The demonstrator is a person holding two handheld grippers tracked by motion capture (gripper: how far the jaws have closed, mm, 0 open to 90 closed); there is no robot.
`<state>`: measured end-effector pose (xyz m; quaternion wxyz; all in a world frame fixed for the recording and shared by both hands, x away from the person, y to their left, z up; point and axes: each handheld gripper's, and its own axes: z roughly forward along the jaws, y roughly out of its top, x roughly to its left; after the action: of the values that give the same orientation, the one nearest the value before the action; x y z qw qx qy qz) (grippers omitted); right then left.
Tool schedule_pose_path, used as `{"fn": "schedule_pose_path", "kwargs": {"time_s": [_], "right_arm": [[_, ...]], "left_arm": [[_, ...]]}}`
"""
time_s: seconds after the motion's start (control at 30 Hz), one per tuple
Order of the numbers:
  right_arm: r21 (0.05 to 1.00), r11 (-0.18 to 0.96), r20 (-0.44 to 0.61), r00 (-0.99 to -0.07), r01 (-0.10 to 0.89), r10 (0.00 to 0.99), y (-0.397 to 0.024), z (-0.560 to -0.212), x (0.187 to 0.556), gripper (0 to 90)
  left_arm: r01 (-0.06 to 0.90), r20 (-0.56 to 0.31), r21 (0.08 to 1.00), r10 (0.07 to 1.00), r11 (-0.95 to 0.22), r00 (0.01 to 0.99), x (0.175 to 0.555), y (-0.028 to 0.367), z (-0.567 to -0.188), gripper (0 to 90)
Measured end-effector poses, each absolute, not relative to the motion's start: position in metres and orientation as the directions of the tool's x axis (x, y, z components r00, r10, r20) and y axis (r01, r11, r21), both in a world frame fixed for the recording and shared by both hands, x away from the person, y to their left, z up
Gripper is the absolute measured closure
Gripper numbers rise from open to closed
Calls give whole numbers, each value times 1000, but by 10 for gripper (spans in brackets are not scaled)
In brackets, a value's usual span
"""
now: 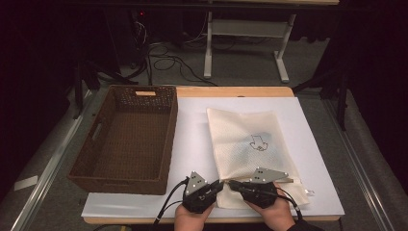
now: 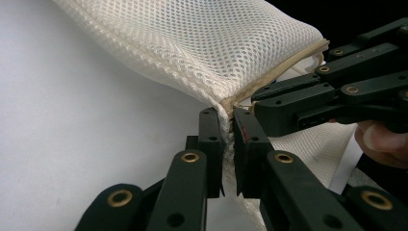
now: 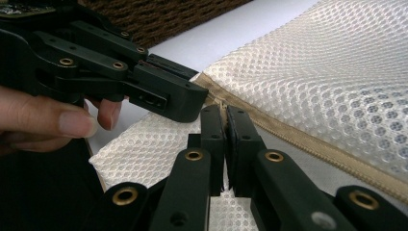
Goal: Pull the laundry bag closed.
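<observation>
I had both the left gripper (image 1: 217,185) and right gripper (image 1: 233,184) clamped on the mesh laundry bag's (image 1: 250,144) near zippered edge, right of the wicker basket (image 1: 126,139); next, I judged, came a level lift together.

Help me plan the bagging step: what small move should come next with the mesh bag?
Probably ease the two apart: the left hand-held gripper and right hand-held gripper both pinch the mesh bag at its near zipper edge, side by side.
</observation>
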<state>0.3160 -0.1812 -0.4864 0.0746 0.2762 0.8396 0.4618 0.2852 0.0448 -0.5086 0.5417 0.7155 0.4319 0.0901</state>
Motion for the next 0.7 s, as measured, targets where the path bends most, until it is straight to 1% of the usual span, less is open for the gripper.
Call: {"fn": "schedule_pose_path", "kwargs": {"time_s": [0.13, 0.27, 0.53, 0.7], "right_arm": [[819, 425, 117, -838, 386, 533, -181, -484, 315, 882], [813, 415, 131, -823, 409, 553, -187, -485, 318, 882], [812, 430, 102, -822, 394, 560, -191, -484, 316, 882], [809, 415, 113, -804, 416, 583, -205, -484, 318, 881]], "left_arm": [[511, -330, 859, 721, -40, 610, 285, 46, -506, 839], [522, -357, 853, 723, -7, 592, 285, 52, -504, 844], [514, -326, 857, 739, -34, 590, 284, 52, -502, 843], [518, -327, 855, 746, -28, 580, 285, 55, -502, 843]]}}
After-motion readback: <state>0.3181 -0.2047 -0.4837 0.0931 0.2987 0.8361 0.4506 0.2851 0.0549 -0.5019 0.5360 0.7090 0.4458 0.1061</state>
